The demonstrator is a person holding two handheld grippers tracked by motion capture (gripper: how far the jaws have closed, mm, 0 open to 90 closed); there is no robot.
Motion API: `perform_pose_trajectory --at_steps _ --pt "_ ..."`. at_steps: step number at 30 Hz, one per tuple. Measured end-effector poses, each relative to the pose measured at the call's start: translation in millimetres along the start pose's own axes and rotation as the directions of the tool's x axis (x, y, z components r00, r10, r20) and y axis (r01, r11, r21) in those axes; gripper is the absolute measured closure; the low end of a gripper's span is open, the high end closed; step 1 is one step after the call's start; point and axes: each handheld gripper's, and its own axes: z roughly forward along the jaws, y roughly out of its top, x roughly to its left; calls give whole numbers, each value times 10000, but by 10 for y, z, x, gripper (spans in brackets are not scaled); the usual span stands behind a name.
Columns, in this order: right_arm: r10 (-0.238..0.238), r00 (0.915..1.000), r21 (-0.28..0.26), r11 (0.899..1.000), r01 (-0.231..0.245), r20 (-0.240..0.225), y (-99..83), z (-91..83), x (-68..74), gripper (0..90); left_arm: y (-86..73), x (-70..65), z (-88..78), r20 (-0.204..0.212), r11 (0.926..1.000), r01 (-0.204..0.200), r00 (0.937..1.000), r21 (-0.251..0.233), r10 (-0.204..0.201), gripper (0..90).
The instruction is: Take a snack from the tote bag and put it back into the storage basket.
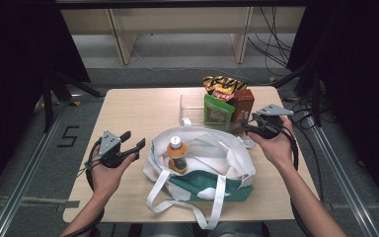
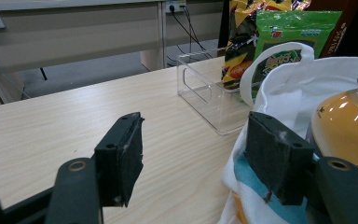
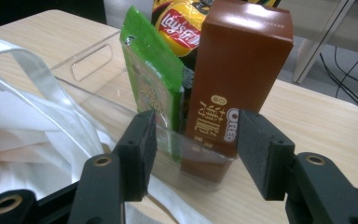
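Nearest the person, a white and green bag (image 1: 202,170) lies slumped open on the table (image 1: 138,113), its straps trailing toward the front edge, with an orange bottle (image 1: 176,154) standing upright inside it. The left gripper (image 1: 131,143) hovers just beside the bag's left side, jaws wide and empty. Farther back and to the right, the right gripper (image 1: 246,126) points at a clear bin (image 1: 190,106) that holds a brown box (image 1: 243,104), a green packet (image 1: 218,111) and a chip bag (image 1: 222,85) behind them. Its jaws stand wide apart with nothing pressed between them, lined up on the lower part of the box through the bin's wall. The box looks like the thing being reached for. It is probably light, stiff cardboard with smooth faces, so I judge it best taken across its narrow sides near the top, above the bin's rim, squeezed gently so it does not dent or slip. The high view gives the whole layout and both hands. The right gripper view shows the print on the box (image 3: 235,84) and how tightly the packet (image 3: 151,79) stands beside it. The left gripper view shows the bottle's (image 2: 349,123) orange liquid close up and the bin's (image 2: 205,100) cut-out handle.
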Motion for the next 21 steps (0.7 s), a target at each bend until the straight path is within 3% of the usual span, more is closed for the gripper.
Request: perform_pose_trajectory --at_steps 5,6,7,9,10,12,13,19,20,21 --pt "-155 9998 9 9999 156 -78 -48 -14 -12 479 7 -21 -4 55 10000 26 10000 -27 -26 364" --pt "88 9999 103 9999 -87 -124 -60 -25 4 479 8 -23 -4 80 10000 18 10000 -34 -18 364" --pt "-78 9999 32 10000 78 -107 -76 -23 -10 479 10 -24 -5 88 10000 -29 10000 -43 29 364" --pt "146 9998 49 9999 -145 -100 -104 -40 -2 477 10 -33 1 176 9999 44 9998 -128 -42 364" --pt "-42 10000 18 10000 42 -41 -119 -45 -21 476 14 -43 -9 123 10000 56 9999 -42 -55 364" --pt "405 9992 -45 9992 -405 23 -150 -51 4 475 18 -54 -12 168 10000 18 9999 -73 -17 364" --pt "250 9996 -58 9997 -251 -154 -156 -57 -27 476 20 -62 -12 194 10000 17 9998 -80 -16 364" --pt "426 9991 37 9991 -426 0 -187 -76 -24 473 46 -111 -30 351 9998 -84 9993 -157 90 364" --pt "264 9996 42 9996 -264 -22 -190 -73 -35 472 49 -120 -31 382 9998 -58 9992 -183 65 364" --pt "490 9988 -5 9988 -490 34 -201 -66 -15 472 53 -130 -34 417 9998 -59 9991 -190 67 363"
